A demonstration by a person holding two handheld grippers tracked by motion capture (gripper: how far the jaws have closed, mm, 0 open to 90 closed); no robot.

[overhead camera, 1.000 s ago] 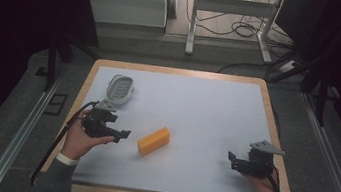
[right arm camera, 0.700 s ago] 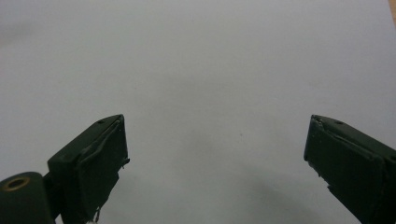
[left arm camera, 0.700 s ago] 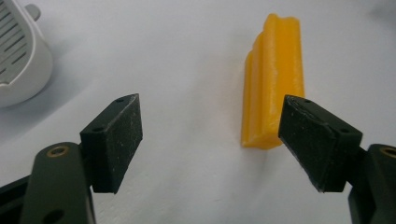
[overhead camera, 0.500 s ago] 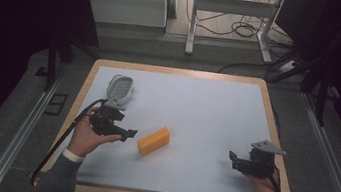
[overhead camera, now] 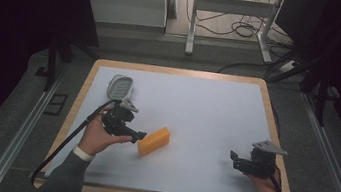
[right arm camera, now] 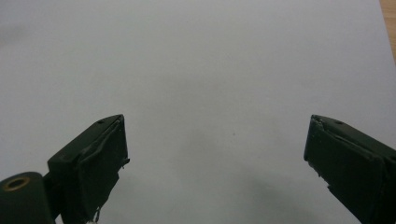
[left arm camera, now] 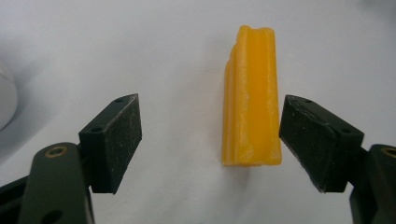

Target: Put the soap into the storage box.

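Jaws spread wide on the left gripper (left arm camera: 210, 140), and we are looking straight down them at the yellow block (left arm camera: 251, 98), which is lying on the white table top (left arm camera: 177, 56) between the two pads. The block is sitting much nearer one pad than the other, perhaps just touching it, and a broad gap is showing on the far side. From the high view we are seeing the left gripper (overhead camera: 142, 135) at the near-left end of the yellow block (overhead camera: 154, 141), with the left hand (overhead camera: 97, 136) wrapped around the tool. The block is lying left of the table's middle, angled across the surface. A grey oval object (overhead camera: 121, 85) is resting near the far-left corner of the table (overhead camera: 207, 106), well apart from the block. Over on the right side, the right gripper (overhead camera: 233, 156) is hovering low near the table edge, and its jaws are standing wide apart over bare white surface (right arm camera: 215, 84), gripping nothing.
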